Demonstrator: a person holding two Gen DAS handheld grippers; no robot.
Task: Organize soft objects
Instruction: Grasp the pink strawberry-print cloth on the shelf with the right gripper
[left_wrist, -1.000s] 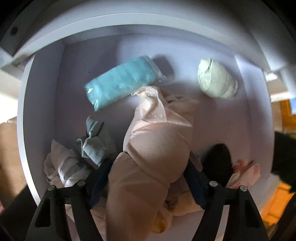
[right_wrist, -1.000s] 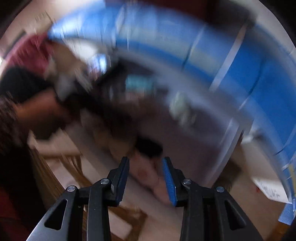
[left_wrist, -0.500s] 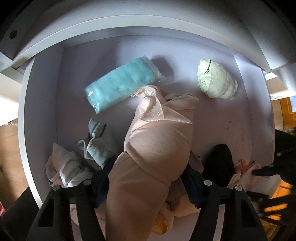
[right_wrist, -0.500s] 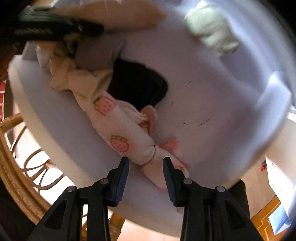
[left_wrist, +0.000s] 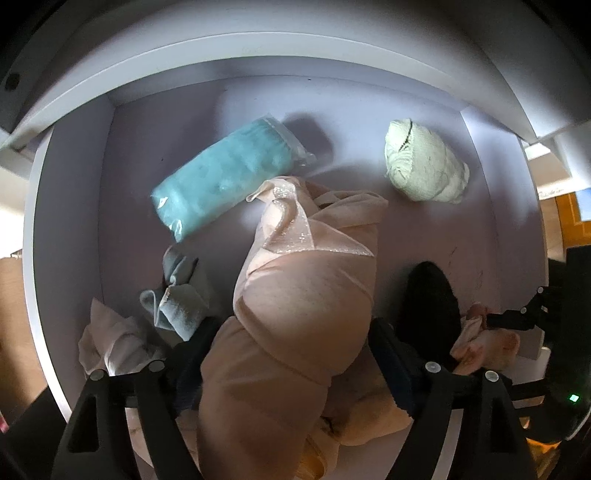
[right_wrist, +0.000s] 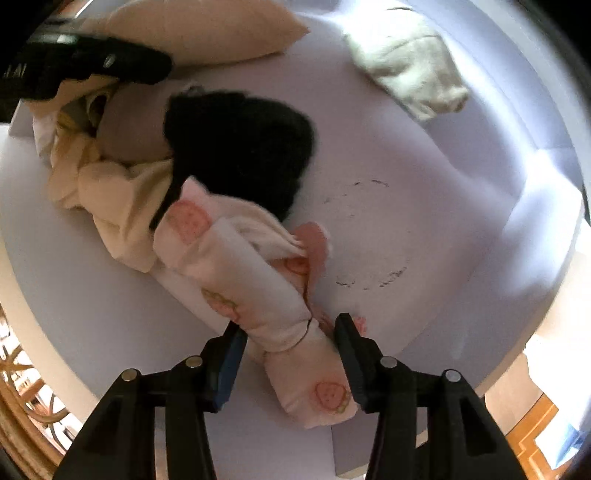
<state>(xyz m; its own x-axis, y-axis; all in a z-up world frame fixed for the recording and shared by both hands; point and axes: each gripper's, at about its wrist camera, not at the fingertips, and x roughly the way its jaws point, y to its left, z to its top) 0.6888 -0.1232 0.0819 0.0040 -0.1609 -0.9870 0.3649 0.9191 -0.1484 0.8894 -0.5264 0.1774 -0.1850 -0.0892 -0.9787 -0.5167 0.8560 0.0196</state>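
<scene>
The left gripper (left_wrist: 291, 354) points straight down with a bulky peach-pink bundle (left_wrist: 303, 306) between its fingers; its jaws are opening, and the cloth fills the gap so fully that I cannot tell whether the pads press on it. Ahead of that gripper lie a bagged teal roll (left_wrist: 225, 177) and, off to its right, a cream sock ball (left_wrist: 424, 166), both resting apart on the white shelf (left_wrist: 406, 236).

The right gripper (right_wrist: 291, 350) sits low over a rolled strawberry-print cloth (right_wrist: 255, 280), straddling its near end. Its jaws are opening too, and a gap shows beside the right finger, so the roll is between them but not pinched. Just beyond it lies a black cloth (right_wrist: 240, 147).

The step in hand looks like picking the strawberry roll out of the heap. Next, the right gripper probably needs to settle around the roll, close firmly across its tied waist, and lift clear without dragging the black cloth along.
</scene>
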